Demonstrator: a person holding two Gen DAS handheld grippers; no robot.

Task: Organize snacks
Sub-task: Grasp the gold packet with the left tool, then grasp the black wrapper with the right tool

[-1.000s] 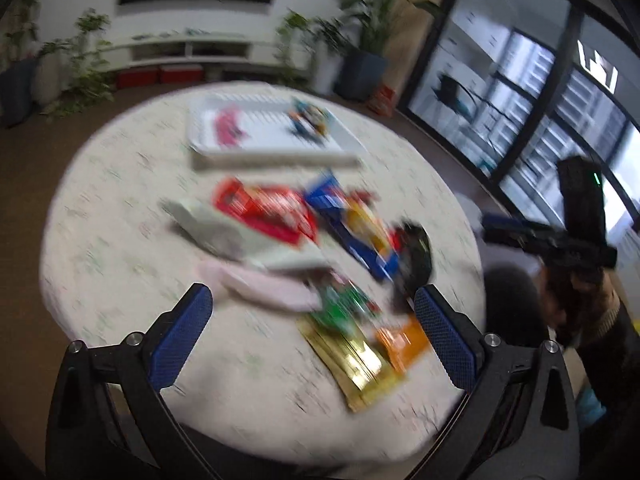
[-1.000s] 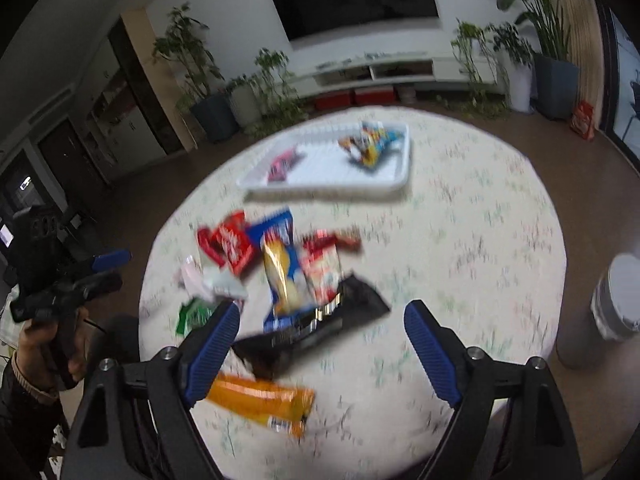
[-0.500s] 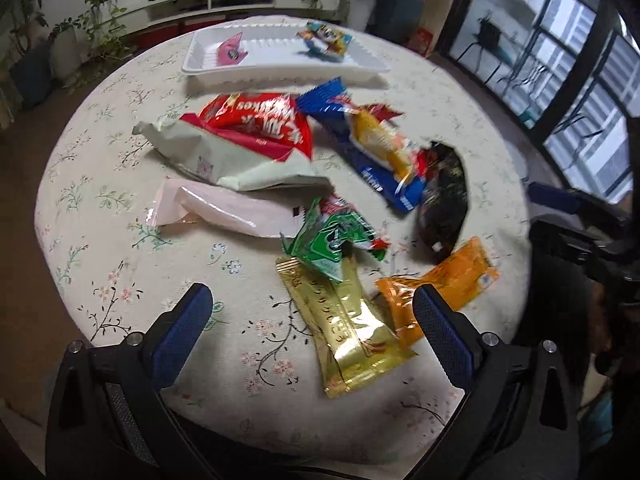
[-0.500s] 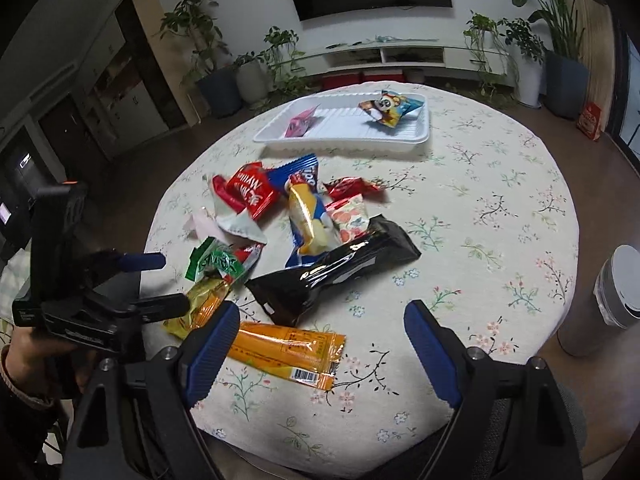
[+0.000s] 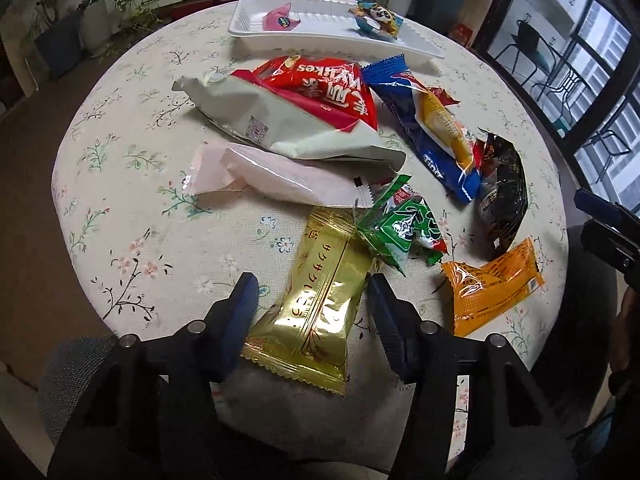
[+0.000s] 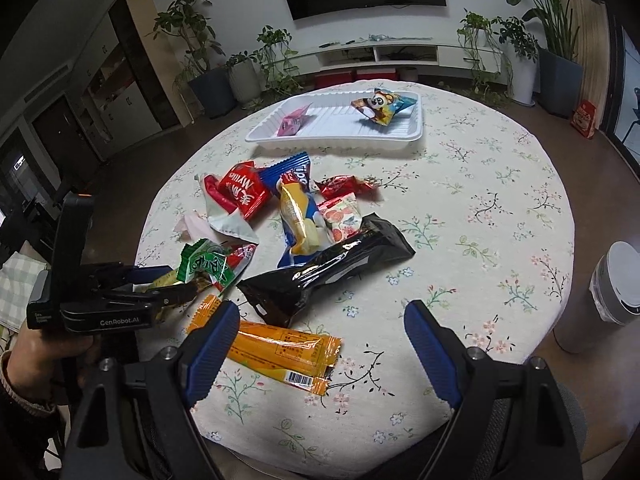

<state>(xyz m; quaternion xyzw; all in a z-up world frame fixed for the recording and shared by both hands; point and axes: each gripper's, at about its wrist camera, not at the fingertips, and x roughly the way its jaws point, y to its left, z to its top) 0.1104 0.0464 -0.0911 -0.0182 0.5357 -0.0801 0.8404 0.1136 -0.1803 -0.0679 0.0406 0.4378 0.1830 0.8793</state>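
1. left gripper (image 5: 308, 304) low at the near table edge, jaws partly closed around the gold packet (image 5: 316, 300); pads just beside its edges, contact unclear, so grasp cannot be told.
2. gold packet: shiny foil, red Japanese print, crimped ends; lies flat, long axis running near-to-far, far end tucked under the green packet (image 5: 404, 228).
3. right gripper (image 6: 320, 344) spread wide, empty, hovering over the orange packet (image 6: 276, 352); that packet flat, barcode end pointing right.
4. mid table (image 6: 500, 208): black packet (image 6: 324, 272) lying diagonally; blue packet (image 5: 428, 136), red bag (image 5: 320, 88), pale pink wrapper (image 5: 272, 176) in a loose pile.
5. far side: white tray (image 6: 332, 140) holding a pink packet (image 6: 292, 120) and a panda packet (image 6: 380, 106).
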